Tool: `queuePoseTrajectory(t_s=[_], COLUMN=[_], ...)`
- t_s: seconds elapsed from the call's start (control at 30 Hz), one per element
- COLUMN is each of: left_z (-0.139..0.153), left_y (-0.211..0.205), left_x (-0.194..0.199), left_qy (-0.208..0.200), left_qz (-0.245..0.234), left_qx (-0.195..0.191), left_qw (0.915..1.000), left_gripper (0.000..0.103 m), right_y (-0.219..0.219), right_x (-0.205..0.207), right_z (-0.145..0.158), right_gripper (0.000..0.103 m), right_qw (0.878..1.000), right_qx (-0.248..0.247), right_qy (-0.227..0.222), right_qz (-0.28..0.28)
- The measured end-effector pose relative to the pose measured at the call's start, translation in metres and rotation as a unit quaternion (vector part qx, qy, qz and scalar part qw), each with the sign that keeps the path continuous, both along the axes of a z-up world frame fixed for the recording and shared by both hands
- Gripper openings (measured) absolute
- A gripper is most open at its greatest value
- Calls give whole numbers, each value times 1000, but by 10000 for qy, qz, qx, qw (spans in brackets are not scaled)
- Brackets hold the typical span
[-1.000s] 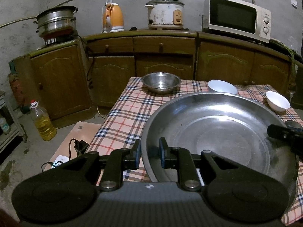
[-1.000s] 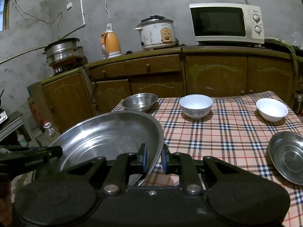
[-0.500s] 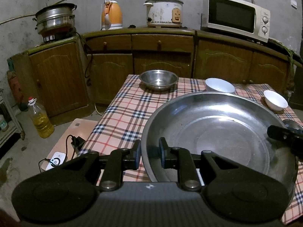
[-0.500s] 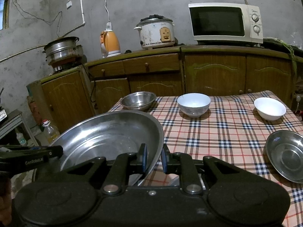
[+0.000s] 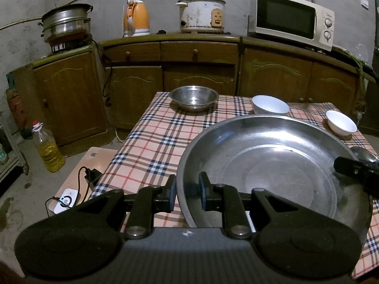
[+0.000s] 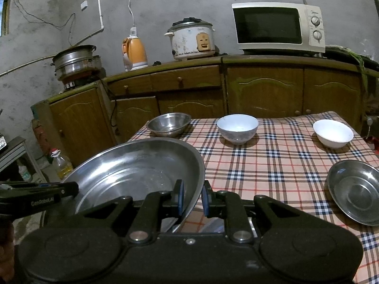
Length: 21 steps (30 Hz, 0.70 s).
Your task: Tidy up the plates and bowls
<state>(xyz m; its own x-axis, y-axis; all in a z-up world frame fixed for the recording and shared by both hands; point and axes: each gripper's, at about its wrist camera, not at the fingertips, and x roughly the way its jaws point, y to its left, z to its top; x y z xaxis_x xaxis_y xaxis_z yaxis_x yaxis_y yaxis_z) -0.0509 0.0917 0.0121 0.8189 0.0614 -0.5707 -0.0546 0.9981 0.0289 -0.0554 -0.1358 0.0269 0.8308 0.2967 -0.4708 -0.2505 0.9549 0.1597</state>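
A large steel basin (image 5: 272, 165) is held over the near left part of the plaid table (image 5: 156, 142). My left gripper (image 5: 187, 195) is shut on its left rim. My right gripper (image 6: 192, 198) is shut on the right rim of the basin (image 6: 132, 172). A smaller steel bowl (image 5: 194, 98) sits at the table's far left, also in the right wrist view (image 6: 168, 124). Two white bowls (image 6: 237, 127) (image 6: 333, 132) stand at the back. A steel plate (image 6: 355, 184) lies at the right.
Wooden cabinets (image 6: 260, 90) run behind the table with a microwave (image 6: 278, 28), rice cooker (image 6: 191, 39), orange kettle (image 6: 133, 53) and steamer pot (image 6: 74, 60). An oil bottle (image 5: 48, 146) and a charger with cable (image 5: 68, 198) are on the floor at the left.
Both grippers, still shut on the basin, have lifted slightly and drawn back; the far bowls and cabinets sit a little lower and farther in both views.
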Motion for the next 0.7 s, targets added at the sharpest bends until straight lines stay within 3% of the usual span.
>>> queuePoseTrajectory(t_s=[0.7], left_z=[-4], left_y=[-13], left_x=[-3], left_qy=[49], left_qz=[-214], left_qx=[-32], left_qw=[9998], left_gripper=[20], right_y=[-19], right_x=[-10], right_z=[-3], right_gripper=[21], right_qw=[9999], right_qx=[-33], right_qy=[16], right_qz=[-150])
